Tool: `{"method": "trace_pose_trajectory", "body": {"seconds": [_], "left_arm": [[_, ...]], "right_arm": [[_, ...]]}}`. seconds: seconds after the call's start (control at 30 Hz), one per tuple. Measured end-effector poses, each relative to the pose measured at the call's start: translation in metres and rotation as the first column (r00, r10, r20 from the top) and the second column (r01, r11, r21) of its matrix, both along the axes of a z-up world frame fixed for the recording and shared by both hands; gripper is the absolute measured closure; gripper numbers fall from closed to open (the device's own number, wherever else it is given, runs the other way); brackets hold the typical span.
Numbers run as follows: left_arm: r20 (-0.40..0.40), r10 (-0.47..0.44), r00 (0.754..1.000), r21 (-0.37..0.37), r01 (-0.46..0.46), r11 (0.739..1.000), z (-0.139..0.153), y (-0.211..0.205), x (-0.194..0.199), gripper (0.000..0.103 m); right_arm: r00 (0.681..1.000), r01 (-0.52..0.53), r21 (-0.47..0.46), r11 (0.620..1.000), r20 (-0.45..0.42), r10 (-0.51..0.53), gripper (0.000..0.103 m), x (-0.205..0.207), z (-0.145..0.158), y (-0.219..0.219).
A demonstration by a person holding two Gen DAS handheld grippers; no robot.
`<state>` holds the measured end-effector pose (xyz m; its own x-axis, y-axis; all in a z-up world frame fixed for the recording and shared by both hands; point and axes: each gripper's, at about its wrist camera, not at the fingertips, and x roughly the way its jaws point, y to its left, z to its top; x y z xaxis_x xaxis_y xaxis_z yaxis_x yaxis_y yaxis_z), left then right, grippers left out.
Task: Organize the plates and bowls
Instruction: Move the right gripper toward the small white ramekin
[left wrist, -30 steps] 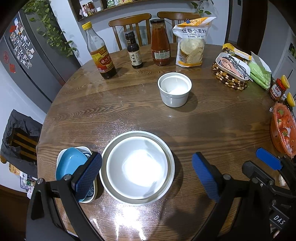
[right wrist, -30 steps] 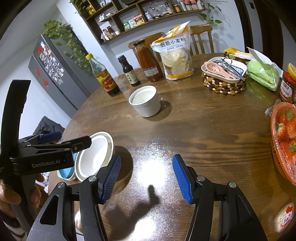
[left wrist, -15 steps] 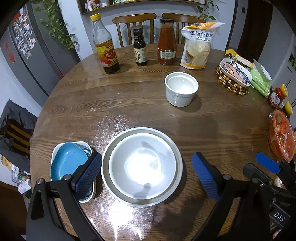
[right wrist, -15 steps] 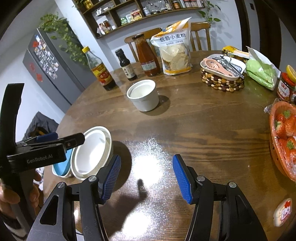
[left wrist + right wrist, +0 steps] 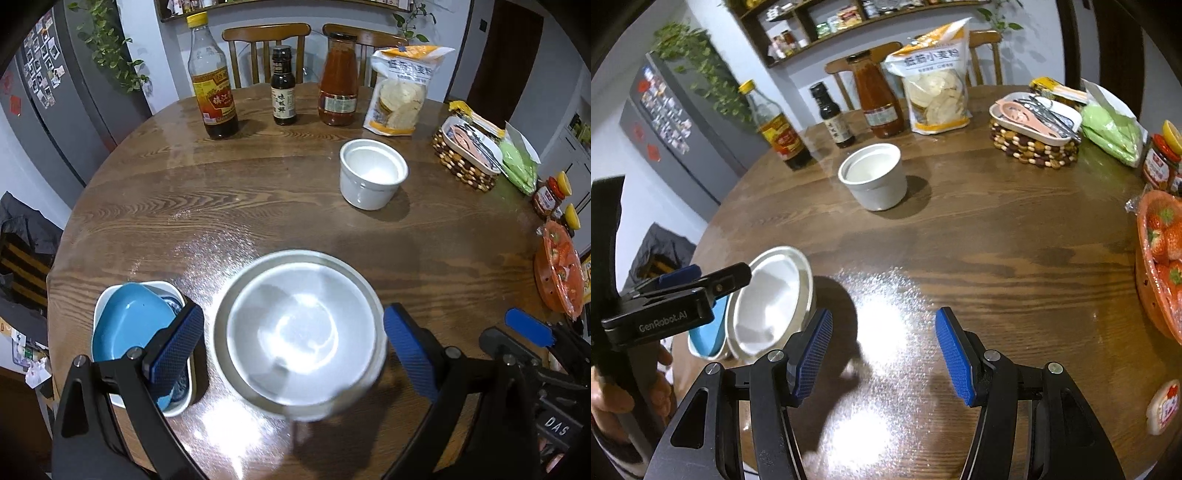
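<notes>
Bowl stack waits between wide left jaws

White bowl (image 5: 301, 332) sits nested in a grey plate (image 5: 221, 325) between the left gripper (image 5: 293, 345), jaws wide and empty. Right gripper (image 5: 882, 350) likewise gapes empty over bare table (image 5: 997, 240). Best grip one rim edge squarely; blue dish (image 5: 129, 321) beside, ramekin (image 5: 371, 177) well apart.

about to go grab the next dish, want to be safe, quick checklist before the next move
1. Left gripper open, holding nothing: ok.
2. Right gripper open, holding nothing: ok.
3. White bowl sits inside the larger plate: ok.
4. Blue dish nested in its white tray: ok, though tilted.
5. White ramekin stands upright and alone, open path from the right gripper: ok.
6. Ramekin empty: cannot tell.
</notes>
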<state>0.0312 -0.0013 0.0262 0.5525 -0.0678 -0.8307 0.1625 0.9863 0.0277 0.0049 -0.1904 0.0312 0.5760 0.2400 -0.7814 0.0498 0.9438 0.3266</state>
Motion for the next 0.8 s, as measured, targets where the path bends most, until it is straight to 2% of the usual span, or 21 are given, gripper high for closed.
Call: {"method": "trace_pose_trajectory", "body": {"seconds": [0.27,0.57,0.8], "left_arm": [[0.043,-0.039,0.998,0.032,0.038,0.999,0.005,-0.003,0.032,0.005],[0.140,-0.116,0.983,0.058,0.109,0.992,0.036,-0.024,0.061,0.005],[0.173,-0.141,0.975,0.076,0.130,0.989,0.048,-0.041,0.093,0.005]], "right_arm": [[0.998,0.048,-0.027,0.999,0.039,-0.047,0.044,0.031,0.029,-0.002],[0.994,0.075,-0.057,0.996,0.084,-0.070,0.044,0.079,0.062,-0.010],[0.995,0.067,-0.064,0.996,0.072,-0.062,0.044,0.116,0.064,-0.017]]}}
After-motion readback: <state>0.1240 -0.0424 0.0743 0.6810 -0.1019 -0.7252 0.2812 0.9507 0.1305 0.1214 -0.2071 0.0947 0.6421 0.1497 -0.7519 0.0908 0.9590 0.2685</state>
